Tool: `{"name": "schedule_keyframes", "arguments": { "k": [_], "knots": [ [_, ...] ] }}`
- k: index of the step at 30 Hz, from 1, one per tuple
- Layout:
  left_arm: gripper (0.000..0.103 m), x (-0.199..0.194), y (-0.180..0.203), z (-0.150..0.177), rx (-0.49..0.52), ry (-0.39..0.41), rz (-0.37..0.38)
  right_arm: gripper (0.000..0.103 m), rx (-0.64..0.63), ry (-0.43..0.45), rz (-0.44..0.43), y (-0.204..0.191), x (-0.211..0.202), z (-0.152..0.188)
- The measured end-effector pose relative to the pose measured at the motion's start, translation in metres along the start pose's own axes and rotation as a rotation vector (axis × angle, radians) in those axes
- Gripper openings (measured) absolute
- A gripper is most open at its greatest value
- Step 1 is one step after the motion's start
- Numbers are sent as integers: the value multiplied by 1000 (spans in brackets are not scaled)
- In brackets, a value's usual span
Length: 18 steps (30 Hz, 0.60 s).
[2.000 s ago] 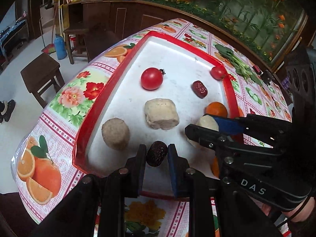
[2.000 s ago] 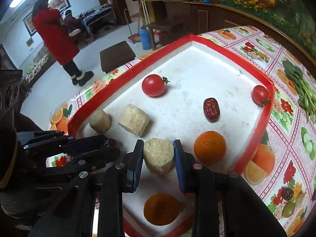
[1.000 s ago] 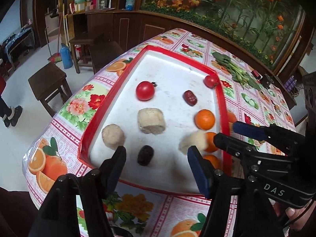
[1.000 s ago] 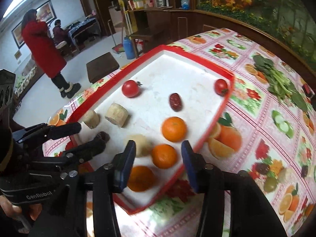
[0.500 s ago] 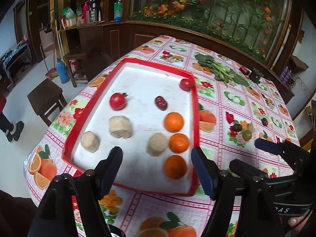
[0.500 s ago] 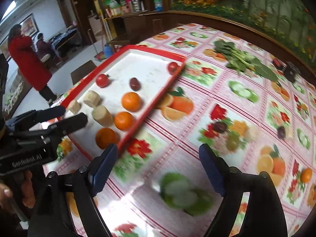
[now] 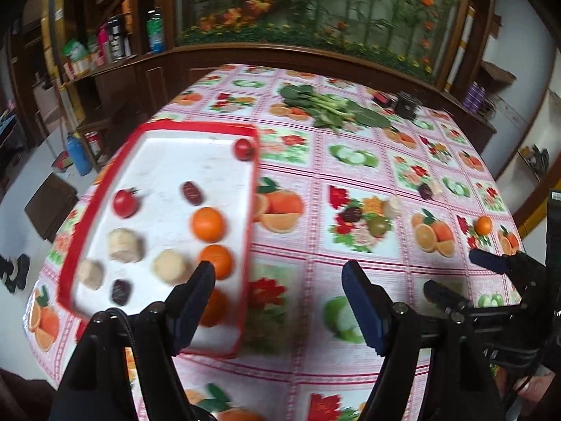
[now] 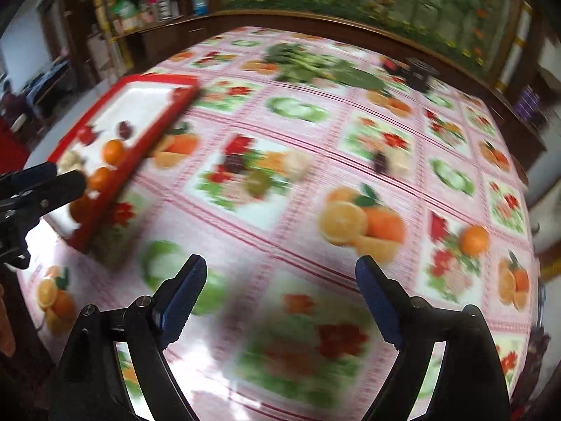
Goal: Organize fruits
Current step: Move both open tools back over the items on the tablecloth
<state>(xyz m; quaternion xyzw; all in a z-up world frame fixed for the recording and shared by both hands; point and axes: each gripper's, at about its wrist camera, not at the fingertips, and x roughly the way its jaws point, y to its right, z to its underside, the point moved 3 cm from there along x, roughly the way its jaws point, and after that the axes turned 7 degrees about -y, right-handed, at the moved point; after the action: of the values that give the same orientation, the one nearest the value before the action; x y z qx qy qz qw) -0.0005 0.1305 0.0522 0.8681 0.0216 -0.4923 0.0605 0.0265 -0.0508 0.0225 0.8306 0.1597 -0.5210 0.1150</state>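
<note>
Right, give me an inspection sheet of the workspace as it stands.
Surface: table under a fruit-print cloth.
Job's things: red-rimmed tray holding tomatoes, dates, pale rolls and three oranges; one loose orange on the cloth at the far right.
Clutter: leafy greens and a small dark box at the far edge.
Grippers: left gripper and right gripper both open, nothing between the jaws.
Cables: a thin black one on the left gripper.
Surroundings: wooden shelving with bottles, flower mural behind.

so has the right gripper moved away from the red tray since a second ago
Yes. The right gripper, jaws just opened and empty, has swung right, away from the red tray, now at the view's left edge.
</note>
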Motion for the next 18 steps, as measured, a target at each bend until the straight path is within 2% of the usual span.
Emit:
{"name": "schedule_keyframes", "arguments": {
  "k": [6, 11, 13, 18],
  "knots": [
    [79, 25, 42, -11, 83, -64, 67, 87, 163, 16, 40, 68, -6, 15],
    [79, 51, 73, -17, 132, -127, 124, 87, 218, 27, 106, 114, -10, 22],
    [79, 61, 85, -18, 151, -141, 122, 87, 240, 30, 127, 134, -11, 26],
    [79, 80, 100, -26, 164, -151, 145, 87, 322, 9, 119, 169, -7, 36]
  ]
}}
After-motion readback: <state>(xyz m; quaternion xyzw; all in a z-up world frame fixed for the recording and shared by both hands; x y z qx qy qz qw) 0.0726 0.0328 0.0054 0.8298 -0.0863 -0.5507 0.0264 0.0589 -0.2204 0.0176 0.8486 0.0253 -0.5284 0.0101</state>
